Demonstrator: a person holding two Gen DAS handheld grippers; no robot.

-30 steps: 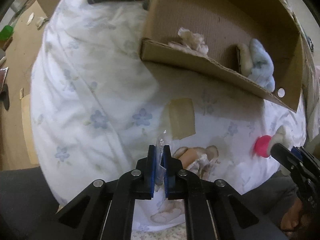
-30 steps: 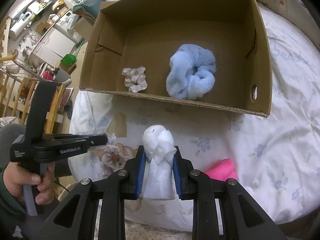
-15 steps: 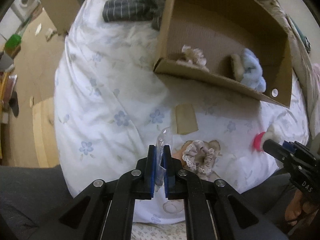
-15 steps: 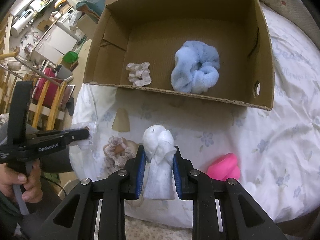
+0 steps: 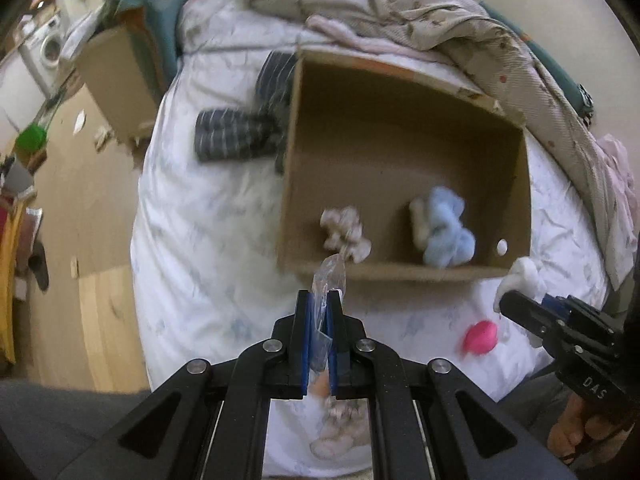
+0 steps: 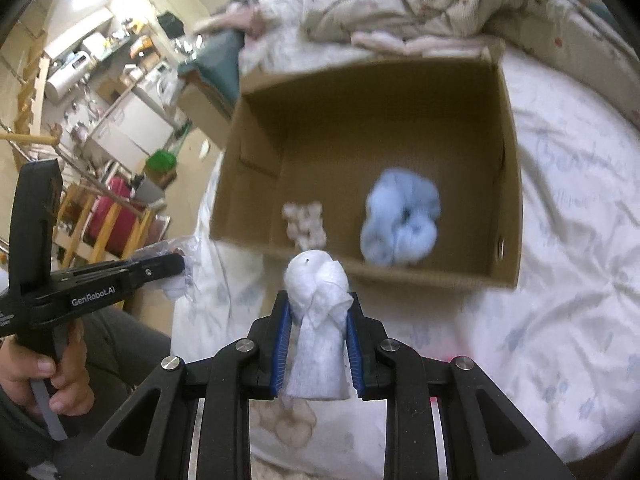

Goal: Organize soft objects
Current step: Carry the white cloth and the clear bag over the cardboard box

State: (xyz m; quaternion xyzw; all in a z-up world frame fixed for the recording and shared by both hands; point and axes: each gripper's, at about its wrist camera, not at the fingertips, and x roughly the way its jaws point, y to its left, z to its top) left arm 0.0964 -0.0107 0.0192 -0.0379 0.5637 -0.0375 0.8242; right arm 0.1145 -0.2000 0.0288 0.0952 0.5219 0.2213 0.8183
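My left gripper (image 5: 319, 300) is shut on a clear plastic wrapper (image 5: 330, 276), held above the bed in front of the cardboard box (image 5: 400, 136). My right gripper (image 6: 318, 312) is shut on a white soft cloth roll (image 6: 316, 320), also in front of the box (image 6: 360, 128). Inside the box lie a light blue fluffy scrunchie (image 6: 400, 224) and a beige scrunchie (image 6: 304, 220); both show in the left wrist view (image 5: 448, 232), (image 5: 346, 232). A pink soft object (image 5: 480, 338) lies on the sheet. A beige scrunchie (image 5: 336, 428) lies below my left gripper.
The floral bedsheet (image 5: 208, 240) covers the bed. A rumpled blanket (image 5: 440, 12) lies behind the box. Dark striped clothing (image 5: 236, 136) lies left of the box. A second cardboard box (image 5: 116, 76) stands at the bed's far left, by the wooden floor (image 5: 80, 216).
Both grippers have risen and tilted up, so the box's inside and the blanket behind it now show. The beige scrunchie on the sheet has dropped below the left gripper.
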